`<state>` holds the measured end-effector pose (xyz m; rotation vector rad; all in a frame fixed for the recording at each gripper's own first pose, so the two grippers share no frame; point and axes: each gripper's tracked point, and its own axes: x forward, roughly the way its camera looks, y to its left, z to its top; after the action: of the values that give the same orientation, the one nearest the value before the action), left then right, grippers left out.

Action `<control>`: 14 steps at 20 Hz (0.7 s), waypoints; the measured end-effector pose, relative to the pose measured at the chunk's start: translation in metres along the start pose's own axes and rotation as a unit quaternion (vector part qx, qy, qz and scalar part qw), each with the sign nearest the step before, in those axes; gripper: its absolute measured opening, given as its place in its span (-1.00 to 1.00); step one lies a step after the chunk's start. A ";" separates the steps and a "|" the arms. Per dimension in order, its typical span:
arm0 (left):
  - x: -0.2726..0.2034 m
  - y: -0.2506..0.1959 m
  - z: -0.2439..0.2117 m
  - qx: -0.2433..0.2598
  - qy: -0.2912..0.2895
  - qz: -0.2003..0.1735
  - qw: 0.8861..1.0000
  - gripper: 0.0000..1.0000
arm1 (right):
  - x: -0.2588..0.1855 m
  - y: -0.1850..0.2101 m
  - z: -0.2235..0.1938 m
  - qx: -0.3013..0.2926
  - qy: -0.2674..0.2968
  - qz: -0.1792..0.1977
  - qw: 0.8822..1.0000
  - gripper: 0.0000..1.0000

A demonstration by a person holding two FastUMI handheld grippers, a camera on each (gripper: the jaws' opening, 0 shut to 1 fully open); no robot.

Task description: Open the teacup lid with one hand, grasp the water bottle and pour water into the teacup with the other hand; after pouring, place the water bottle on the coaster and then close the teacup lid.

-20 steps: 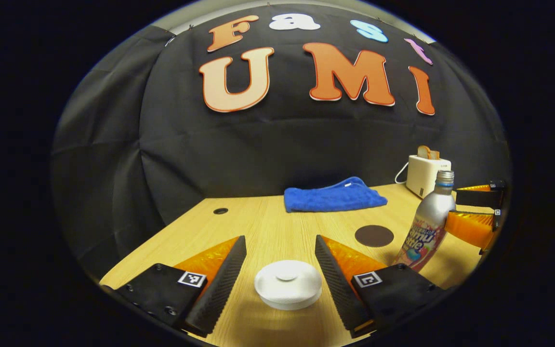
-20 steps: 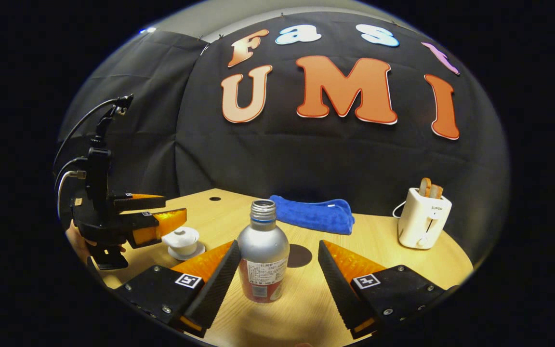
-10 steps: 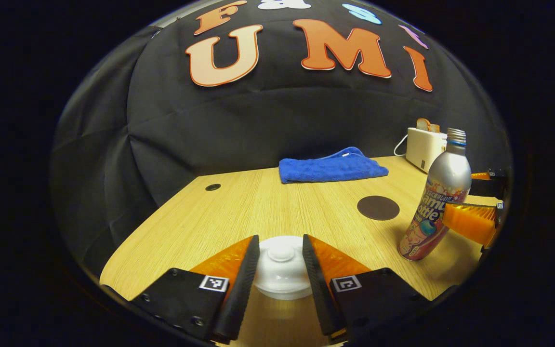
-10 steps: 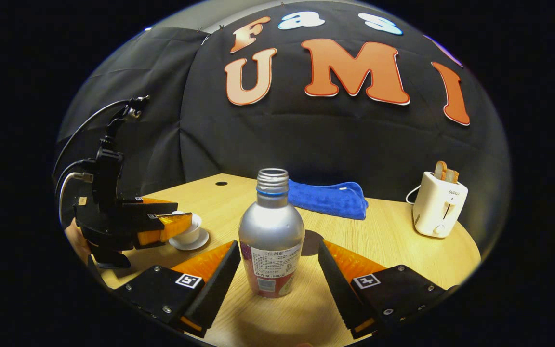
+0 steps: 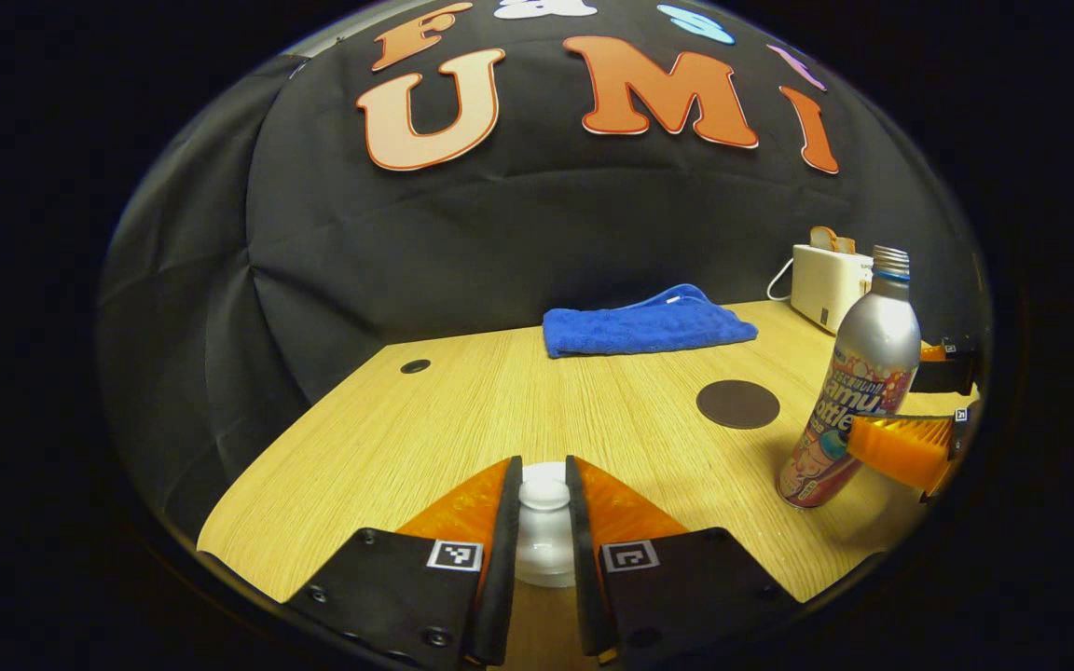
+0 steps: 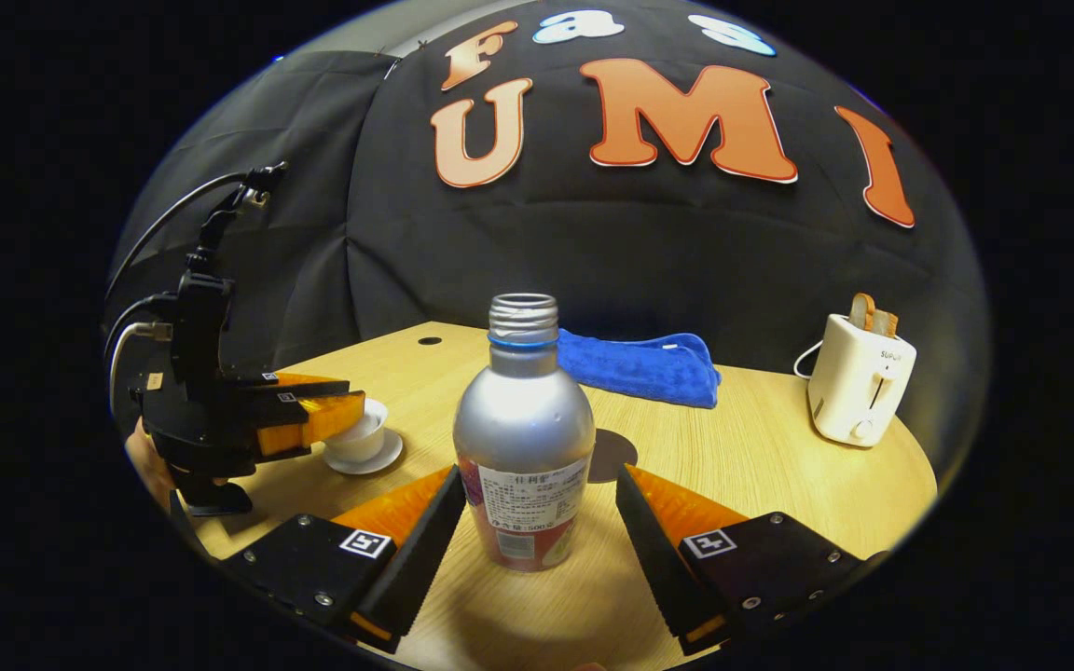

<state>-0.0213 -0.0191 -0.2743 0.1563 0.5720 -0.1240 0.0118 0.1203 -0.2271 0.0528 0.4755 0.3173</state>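
Observation:
My left gripper (image 5: 543,486) is shut on the knob of the white teacup lid (image 5: 543,550), near the table's front edge. In the right gripper view the same left gripper (image 6: 318,417) covers the top of the white teacup (image 6: 358,442) on its saucer (image 6: 378,462); whether the lid has left the rim I cannot tell. The silver water bottle (image 6: 523,438) stands upright and uncapped between the fingers of my right gripper (image 6: 537,483), which is open with a gap on the right side. The bottle (image 5: 854,391) stands beside the dark round coaster (image 5: 737,403).
A folded blue towel (image 5: 644,321) lies at the back of the wooden table (image 5: 500,401). A white toaster (image 6: 859,391) with bread stands at the back right. A small cable hole (image 5: 415,366) sits at the back left.
My left gripper came down over the lid and its fingers shut on the knob. My right gripper moved closer around the bottle, staying open.

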 end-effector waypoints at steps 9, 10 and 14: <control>-0.006 0.007 0.025 -0.016 -0.051 0.013 0.998 -0.36 | 0.014 0.009 -0.008 0.011 0.028 0.008 1.000 0.87; -0.009 0.011 0.027 -0.016 -0.055 0.016 0.998 -0.36 | 0.013 0.011 -0.004 0.016 0.023 0.010 1.000 0.69; -0.017 0.024 0.030 -0.018 -0.066 0.028 0.997 -0.36 | 0.013 0.003 0.006 -0.033 0.027 -0.012 0.999 0.59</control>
<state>-0.0153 -0.0003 -0.2374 0.1286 0.4375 -0.0698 0.0246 0.1279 -0.2268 -0.0263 0.5176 0.3106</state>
